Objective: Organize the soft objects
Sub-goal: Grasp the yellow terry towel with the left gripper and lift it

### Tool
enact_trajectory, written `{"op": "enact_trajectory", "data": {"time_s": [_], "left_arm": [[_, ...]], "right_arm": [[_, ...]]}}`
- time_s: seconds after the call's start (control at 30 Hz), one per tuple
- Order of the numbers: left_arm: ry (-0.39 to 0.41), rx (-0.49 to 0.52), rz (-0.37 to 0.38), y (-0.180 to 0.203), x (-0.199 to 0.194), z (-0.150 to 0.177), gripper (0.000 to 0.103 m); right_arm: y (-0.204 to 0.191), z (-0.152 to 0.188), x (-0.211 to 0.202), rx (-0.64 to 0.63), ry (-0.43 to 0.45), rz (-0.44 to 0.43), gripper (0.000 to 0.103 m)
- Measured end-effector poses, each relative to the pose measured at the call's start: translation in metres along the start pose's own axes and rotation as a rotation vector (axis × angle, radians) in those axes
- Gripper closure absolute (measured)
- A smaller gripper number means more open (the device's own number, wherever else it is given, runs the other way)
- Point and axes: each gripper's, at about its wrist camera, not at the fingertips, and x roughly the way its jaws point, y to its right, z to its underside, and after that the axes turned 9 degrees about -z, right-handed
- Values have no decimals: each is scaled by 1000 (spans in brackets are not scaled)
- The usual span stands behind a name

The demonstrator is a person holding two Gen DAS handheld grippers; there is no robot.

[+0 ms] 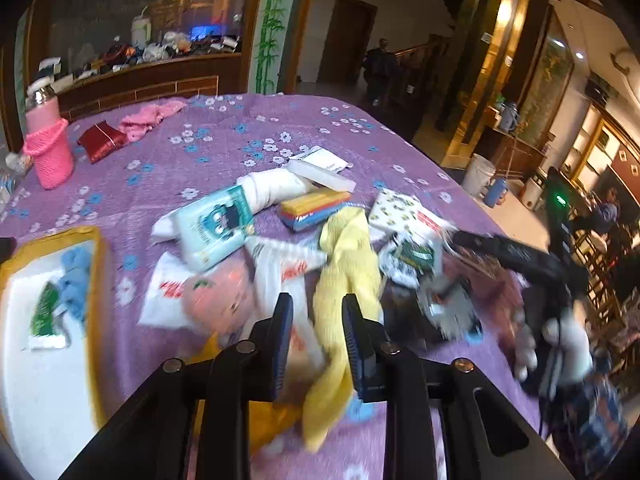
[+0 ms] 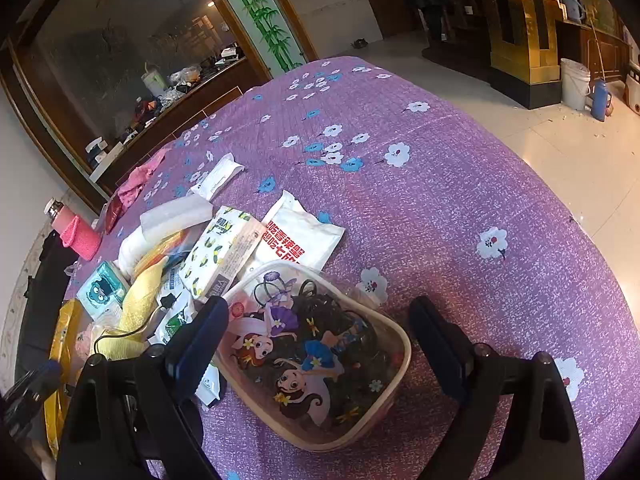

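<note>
A heap of soft things is lying mid-bench (image 1: pixel 168 184): the towel (image 1: pixel 348 256) is draping over packets, with the tissue pack (image 1: pixel 212 232) to its left and the sponge block (image 1: pixel 312 206) behind it. A tray (image 1: pixel 52 236) is sitting at the left edge. The bottle (image 1: pixel 46 140) is standing far behind it. The basket (image 2: pixel 320 360) is sitting right of the heap.

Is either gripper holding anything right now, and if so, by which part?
Left gripper: yellow cloth lies between its jaws, but a real grip cannot be told. Right gripper: open over the cartoon pouch, holding nothing.
</note>
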Motion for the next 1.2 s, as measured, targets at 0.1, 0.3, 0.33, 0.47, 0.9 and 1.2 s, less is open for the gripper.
{"op": "enact_trajectory", "data": {"time_s": [0.1, 0.3, 0.33, 0.47, 0.9, 1.2], "left_arm": [[-40, -47, 18, 4, 32, -13, 72], [-91, -25, 65, 28, 67, -15, 48], [-91, -3, 61, 33, 70, -14, 45], [-75, 23, 33, 38, 72, -13, 44], [15, -49, 148, 2, 8, -18, 103], [5, -35, 81, -15, -4, -5, 70]], "right_arm": [[1, 0, 0, 2, 0, -7, 11], [5, 0, -2, 11, -4, -43, 9], [5, 0, -2, 14, -5, -51, 9], [7, -1, -3, 19, -4, -59, 9], [9, -1, -4, 27, -1, -66, 9], [6, -1, -2, 12, 0, -38, 9]]}}
